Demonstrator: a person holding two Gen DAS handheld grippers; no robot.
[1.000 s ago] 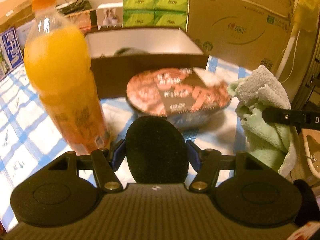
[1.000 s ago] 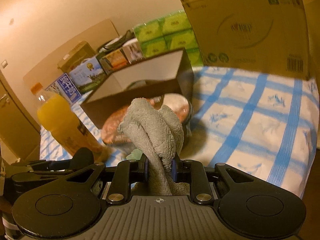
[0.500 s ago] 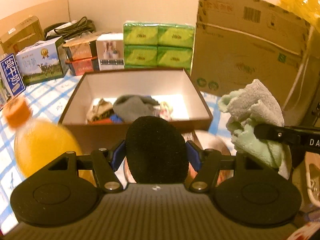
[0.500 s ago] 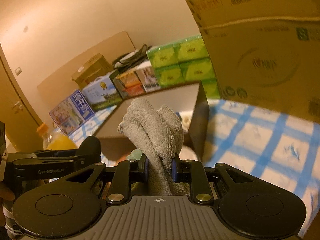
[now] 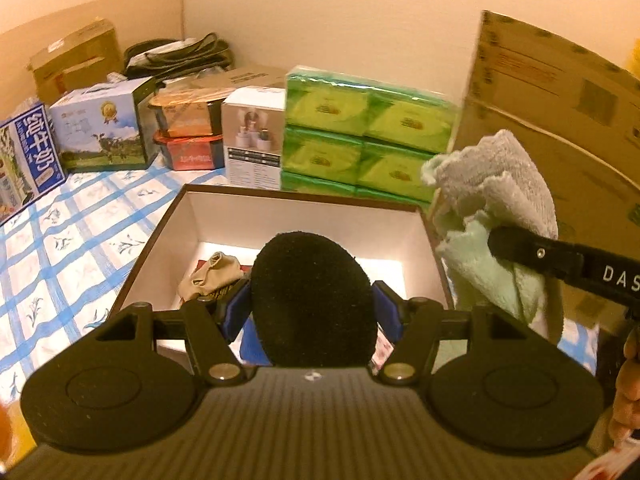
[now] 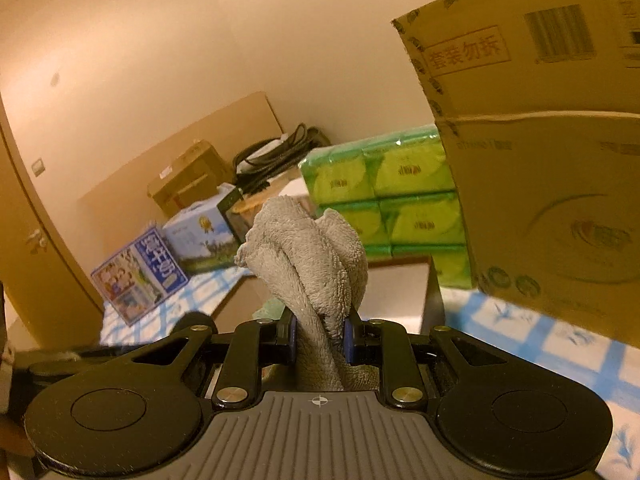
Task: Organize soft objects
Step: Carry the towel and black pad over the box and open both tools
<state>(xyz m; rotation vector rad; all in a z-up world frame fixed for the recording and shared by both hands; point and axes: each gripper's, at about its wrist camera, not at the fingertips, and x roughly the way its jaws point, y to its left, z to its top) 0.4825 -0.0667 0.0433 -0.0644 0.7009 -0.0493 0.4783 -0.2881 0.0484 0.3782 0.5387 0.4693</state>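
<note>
My left gripper [image 5: 313,316] is shut on a black fuzzy oval pad [image 5: 312,280], its blue pads pressing both sides. It hangs over the near edge of an open brown box [image 5: 168,232] with white inner walls. A beige cloth [image 5: 212,276] and other soft pieces lie inside, partly hidden by the pad. My right gripper [image 6: 320,330] is shut on a bunched grey and pale green towel [image 6: 308,256]. In the left wrist view that towel [image 5: 496,200] hangs just right of the box's right wall, pinched by a black finger [image 5: 532,250]. The box [image 6: 400,292] shows behind the towel.
Green tissue packs [image 5: 360,136] stand behind the box, with a tall cardboard carton [image 5: 560,120] to their right. A white box [image 5: 252,140], stacked bowls [image 5: 186,132] and milk cartons [image 5: 100,128] line the back left. A blue checked cloth [image 5: 60,240] covers the table.
Both grippers rose and moved forward to the box, keeping their loads. The orange bottle and the noodle bowl dropped out of view, and the box's inside now shows below the left gripper.
</note>
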